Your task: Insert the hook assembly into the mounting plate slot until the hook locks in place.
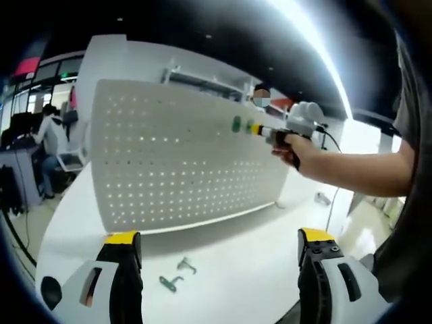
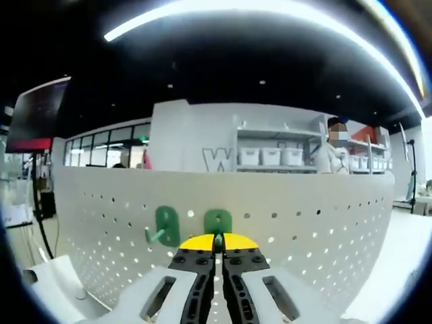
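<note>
**Second hook at the pegboard, spares on the near surface**

In the right gripper view the right tool (image 2: 217, 244) has its jaws drawn together on a green hook (image 2: 218, 221), holding it flat against the upright white pegboard (image 2: 317, 223). Just to its left a first green hook (image 2: 167, 226) is seated on the board, its prong pointing down and left. Whether the held hook's tabs have entered the holes is hidden behind the yellow jaw tips, so it cannot be called locked.

In the left gripper view the left tool (image 1: 219, 246) stands wide and carries nothing, low over the white surface (image 1: 256, 270). Two spare hooks (image 1: 177, 275) lie on that surface between the jaws, near the board's foot. Far across, a person's hand (image 1: 300, 152) holds the right tool up to the board's upper right.

The likely failure is a tilted push: if the tabs miss the holes, the hook could skid across the panel or twist in the jaws. A hard shove might also rock the free-standing board backward. Letting go before the catch seats would probably drop the hook.

There is open board to the right of the held hook, while the seated hook crowds the left. The surface's near edge curves close beneath the left tool.
</note>
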Demonstrator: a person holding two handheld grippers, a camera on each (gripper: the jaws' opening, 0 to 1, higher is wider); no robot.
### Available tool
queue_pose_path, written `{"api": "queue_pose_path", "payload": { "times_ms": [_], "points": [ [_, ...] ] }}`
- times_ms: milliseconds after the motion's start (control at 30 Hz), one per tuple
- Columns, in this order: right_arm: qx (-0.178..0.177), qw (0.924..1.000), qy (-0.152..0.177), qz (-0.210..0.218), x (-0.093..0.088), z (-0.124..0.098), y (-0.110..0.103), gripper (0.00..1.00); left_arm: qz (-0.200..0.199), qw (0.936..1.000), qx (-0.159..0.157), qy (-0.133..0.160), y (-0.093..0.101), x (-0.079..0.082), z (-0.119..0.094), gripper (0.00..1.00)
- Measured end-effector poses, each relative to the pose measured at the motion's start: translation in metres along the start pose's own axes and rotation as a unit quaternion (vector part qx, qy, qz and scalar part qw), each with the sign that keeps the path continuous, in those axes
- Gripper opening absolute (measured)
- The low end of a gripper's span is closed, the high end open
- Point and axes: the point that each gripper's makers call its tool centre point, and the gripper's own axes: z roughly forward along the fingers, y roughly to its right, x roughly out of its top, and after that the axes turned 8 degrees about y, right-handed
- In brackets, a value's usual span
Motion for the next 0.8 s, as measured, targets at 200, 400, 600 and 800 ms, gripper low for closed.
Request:
{"api": "queue_pose_path", "payload": {
  "times_ms": [200, 400, 600, 800],
  "points": [
    [0.002, 0.9999, 0.001, 0.015, -0.0016, -0.0003, 0.0, 0.0, 0.0, 1.0, -0.005, -0.002, 0.0021, -0.001, 0.0009, 0.97],
    [0.006, 0.9991, -0.002, 0.041, -0.0022, -0.0005, 0.0005, 0.01, 0.0, 1.0, -0.006, -0.003, 0.0024, -0.0016, 0.0012, 0.98],
    [0.012, 0.9997, -0.008, 0.022, -0.0006, -0.0015, -0.0023, 0.1, 0.003, 1.0, -0.008, -0.003, 0.0043, -0.0012, 0.0018, 0.98],
    [0.007, 0.9997, -0.013, 0.02, 0.0013, -0.0021, 0.003, 0.17, 0.004, 0.9999, -0.01, -0.003, 0.0058, -0.0003, 0.0013, 0.98]
  ]
}}
